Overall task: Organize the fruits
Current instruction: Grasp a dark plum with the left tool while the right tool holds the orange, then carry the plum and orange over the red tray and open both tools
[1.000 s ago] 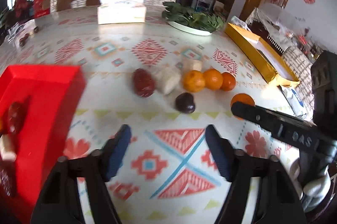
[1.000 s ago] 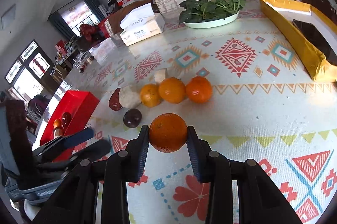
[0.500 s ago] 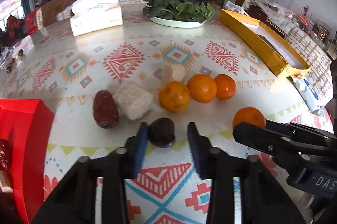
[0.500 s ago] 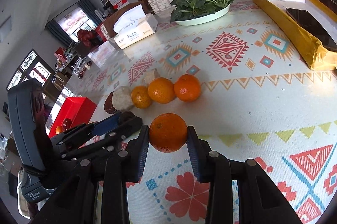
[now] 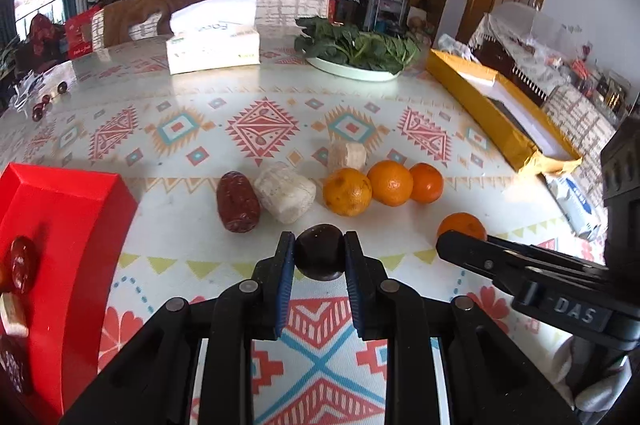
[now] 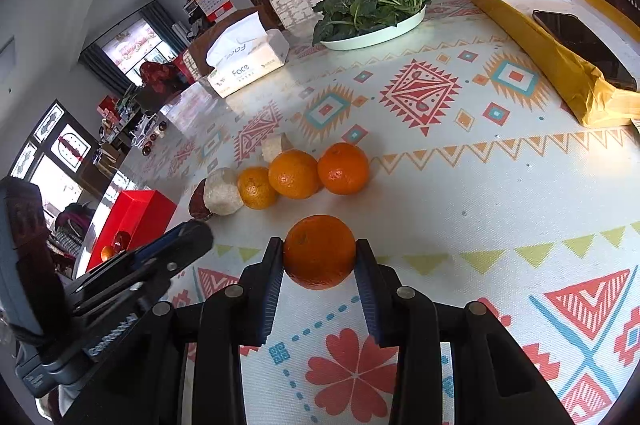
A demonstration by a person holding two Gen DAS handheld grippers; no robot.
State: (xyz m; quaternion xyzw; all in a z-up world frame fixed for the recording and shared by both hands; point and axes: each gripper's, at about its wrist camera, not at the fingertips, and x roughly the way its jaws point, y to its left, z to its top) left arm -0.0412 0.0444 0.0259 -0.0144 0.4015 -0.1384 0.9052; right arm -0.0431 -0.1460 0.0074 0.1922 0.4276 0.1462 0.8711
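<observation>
A: Left gripper (image 5: 319, 257): jaws clamped on dark round fruit (image 5: 320, 257), one pad on each flank. Whether lifted off the counter (image 5: 460, 193) or resting on it: cannot tell.

B: Right gripper (image 6: 319, 252): jaws clenched on orange (image 6: 319, 251), held across its widest part.

A: Left of the left jaws: red tray (image 5: 68, 209), a few pieces inside. Ahead of them, left to right: red date (image 5: 237, 201), pale wrapped piece (image 5: 285, 192), smaller pale block (image 5: 347, 155), three oranges (image 5: 384, 185) in a touching row.

B: Step in hand, as judged: carry to tray. Keep squeeze steady, no tighter than needed on soft skin. Raise clear of the date and the tray wall before swinging left. Keep the two tools apart, tips near one another.

A: Left view only: tray interior with contents, both pads on the dark fruit, only the top of the orange past the right tool.

B: Right view only: full grip on the orange, dark phone (image 6: 580, 45) lying in yellow box (image 6: 560, 65) far right of the jaws. Dark fruit hidden there behind the left tool.
</observation>
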